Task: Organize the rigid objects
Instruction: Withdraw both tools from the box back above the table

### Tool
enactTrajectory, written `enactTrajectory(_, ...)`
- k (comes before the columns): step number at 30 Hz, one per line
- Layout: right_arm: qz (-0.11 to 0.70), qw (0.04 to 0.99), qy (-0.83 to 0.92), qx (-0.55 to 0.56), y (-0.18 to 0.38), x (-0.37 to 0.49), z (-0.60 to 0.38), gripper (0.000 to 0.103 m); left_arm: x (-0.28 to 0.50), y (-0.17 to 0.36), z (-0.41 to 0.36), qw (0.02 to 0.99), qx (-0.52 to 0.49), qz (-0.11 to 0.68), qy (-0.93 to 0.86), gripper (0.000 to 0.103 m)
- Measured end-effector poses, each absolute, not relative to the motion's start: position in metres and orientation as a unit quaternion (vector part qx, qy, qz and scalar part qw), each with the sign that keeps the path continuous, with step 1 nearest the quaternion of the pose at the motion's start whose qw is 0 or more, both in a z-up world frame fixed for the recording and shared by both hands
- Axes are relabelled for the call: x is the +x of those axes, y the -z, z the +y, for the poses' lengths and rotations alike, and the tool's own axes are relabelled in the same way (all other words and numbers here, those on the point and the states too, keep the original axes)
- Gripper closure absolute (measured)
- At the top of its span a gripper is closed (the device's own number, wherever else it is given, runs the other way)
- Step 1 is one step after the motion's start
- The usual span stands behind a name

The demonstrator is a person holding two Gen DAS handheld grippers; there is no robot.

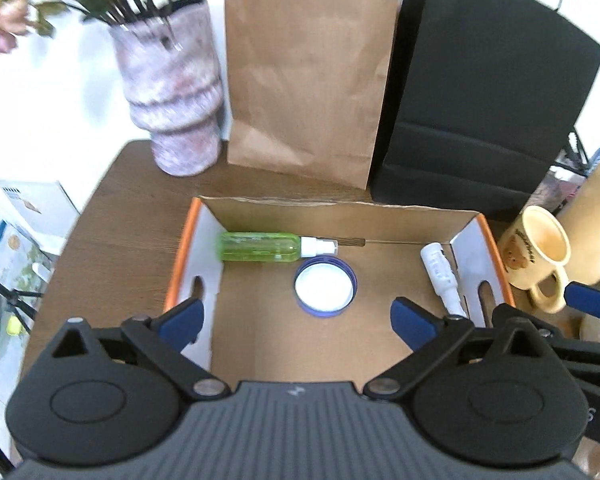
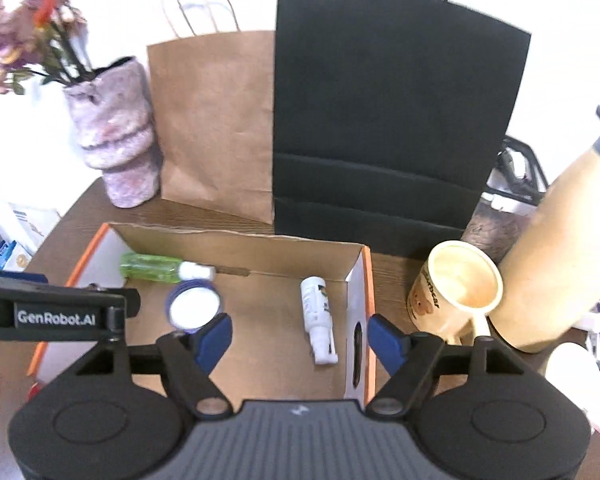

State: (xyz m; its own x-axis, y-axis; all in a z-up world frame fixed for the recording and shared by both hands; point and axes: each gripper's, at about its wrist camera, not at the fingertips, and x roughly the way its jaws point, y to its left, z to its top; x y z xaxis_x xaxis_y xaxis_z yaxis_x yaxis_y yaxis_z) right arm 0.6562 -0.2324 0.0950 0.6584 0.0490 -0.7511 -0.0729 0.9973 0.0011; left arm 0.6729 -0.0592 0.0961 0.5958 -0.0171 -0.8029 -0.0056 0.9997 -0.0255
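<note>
Standing outside the cardboard box (image 2: 260, 276) on its right, the cream bear mug (image 2: 454, 288) is judged the next item to store, since the box already holds three things. The mug lies ahead and to the right of the right gripper (image 2: 300, 338), just beyond the box's right wall, with its handle turned toward the camera and its mouth tipped toward it. The right gripper is nearer to it; the left gripper (image 1: 298, 318) hangs over the box interior, well apart from the mug. Both grippers have their blue pads spread with nothing between them.

Mug appearance: glazed cream ceramic, brown bear print and lettering on the side, empty inside. A tall beige flask (image 2: 560, 248) stands just beside it on the right.

Box contents: a green spray bottle (image 1: 260, 247) lies against the far wall, long axis left to right, nozzle to the right; a blue-rimmed round lid (image 1: 325, 287) lies near the middle; a white spray bottle (image 2: 318, 320) lies along the right wall, nozzle toward the camera. The box rests on the wooden bench (image 1: 124, 216).
</note>
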Motion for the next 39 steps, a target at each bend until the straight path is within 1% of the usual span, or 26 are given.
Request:
enactTrajectory(10, 0.372, 0.927, -0.046, -0.019, -0.120, 0.579, -0.220, 0.027, 0.585, -0.122, -0.044, 0.916, -0.001, 0.401, -0.005, 0.001)
enactTrajectory(14, 0.349, 0.936, -0.055, -0.014, -0.125, 0.544, -0.221, 0.027, 0.547, -0.125, -0.038, 0.930, 0.007, 0.366, -0.005, 0.001)
enactTrajectory(19, 0.323, 0.945, -0.057, -0.003, -0.127, 0.508, -0.230, 0.023, 0.505, -0.129, -0.031, 0.943, 0.001, 0.334, 0.005, 0.001)
enactTrajectory(23, 0.301, 0.952, -0.053, -0.002, -0.121, 0.478, -0.235, 0.023, 0.474, -0.123, -0.021, 0.950, -0.003, 0.314, 0.000, 0.001)
enactTrajectory(26, 0.273, 0.960, -0.055, -0.005, -0.116, 0.448, -0.236, 0.022, 0.444, -0.119, -0.012, 0.960, -0.010, 0.279, -0.012, 0.001)
enactTrajectory(28, 0.250, 0.966, -0.057, -0.013, -0.112, 0.427, -0.235, 0.018, 0.421, -0.115, -0.007, 0.967, -0.008, 0.252, -0.023, 0.001)
enactTrajectory(31, 0.217, 0.974, -0.059, -0.018, -0.104, 0.391, -0.236, 0.015, 0.385, -0.109, -0.004, 0.977, 0.001, 0.213, -0.027, 0.001)
enactTrajectory(39, 0.187, 0.980, -0.069, -0.005, -0.076, 0.320, -0.233, 0.014, 0.290, -0.090, 0.003, 0.988, 0.024, 0.148, -0.019, 0.000)
